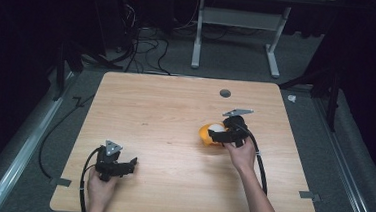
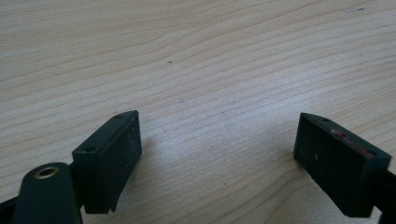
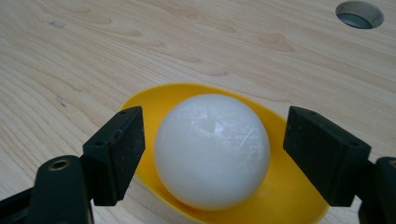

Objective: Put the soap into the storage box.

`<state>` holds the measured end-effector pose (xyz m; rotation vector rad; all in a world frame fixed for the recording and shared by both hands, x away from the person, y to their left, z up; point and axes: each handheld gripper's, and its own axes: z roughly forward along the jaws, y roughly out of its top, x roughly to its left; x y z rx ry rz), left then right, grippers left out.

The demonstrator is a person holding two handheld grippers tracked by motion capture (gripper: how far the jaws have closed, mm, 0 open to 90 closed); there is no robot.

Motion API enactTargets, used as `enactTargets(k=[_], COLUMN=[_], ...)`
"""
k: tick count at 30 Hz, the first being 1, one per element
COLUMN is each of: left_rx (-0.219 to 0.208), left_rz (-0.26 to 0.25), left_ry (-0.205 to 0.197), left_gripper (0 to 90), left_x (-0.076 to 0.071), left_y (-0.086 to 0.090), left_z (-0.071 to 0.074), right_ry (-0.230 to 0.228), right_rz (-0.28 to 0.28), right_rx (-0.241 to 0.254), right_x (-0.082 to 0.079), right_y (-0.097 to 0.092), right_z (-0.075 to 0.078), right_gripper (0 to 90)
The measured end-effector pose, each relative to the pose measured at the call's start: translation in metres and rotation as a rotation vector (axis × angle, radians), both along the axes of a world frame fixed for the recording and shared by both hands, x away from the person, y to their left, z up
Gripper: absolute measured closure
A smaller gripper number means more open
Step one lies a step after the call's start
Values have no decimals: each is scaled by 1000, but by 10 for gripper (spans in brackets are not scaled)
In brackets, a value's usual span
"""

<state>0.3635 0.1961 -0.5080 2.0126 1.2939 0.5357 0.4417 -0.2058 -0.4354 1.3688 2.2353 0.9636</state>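
A white ball (image 3: pixel 212 151) sits in a shallow yellow bowl (image 3: pixel 159 100) on the wooden table (image 1: pixel 165 114). My right gripper (image 3: pixel 212 154) is open, one jaw on each side of the ball with a small gap to it. In the high view the bowl (image 1: pixel 204 133) and ball (image 1: pixel 216 128) lie right of centre, partly hidden by the right gripper (image 1: pixel 222 135). The left gripper (image 1: pixel 127 165) rests near the front left of the table, and in the left gripper view it (image 2: pixel 219 161) stands open over bare wood.
A round cable hole (image 1: pixel 225 93) lies at the table's back edge, also seen in the right gripper view (image 3: pixel 359 14). Cables (image 1: pixel 145 48) and a white desk frame (image 1: pixel 236 36) stand on the floor behind. Metal rails (image 1: pixel 28 145) run along both sides.
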Motion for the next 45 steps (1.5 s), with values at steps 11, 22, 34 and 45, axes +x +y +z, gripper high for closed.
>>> enactTargets(k=[11, 22, 34, 45], left_rx=[0, 0, -2, -1], left_rz=[0, 0, 0, 0], left_ry=[0, 0, -1, 0], left_gripper=[156, 156, 156, 156], left_x=[0, 0, 0, 0], left_y=[0, 0, 0, 0], left_z=[0, 0, 0, 0], right_ry=[-22, -43, -57, -67], right_rz=[-22, -42, -61, -62], right_rx=[26, 40, 51, 48], right_x=[-10, -23, -35, -42], right_y=[-12, -25, -35, -37], right_z=[2, 9, 11, 16], right_gripper=[230, 238, 242, 243])
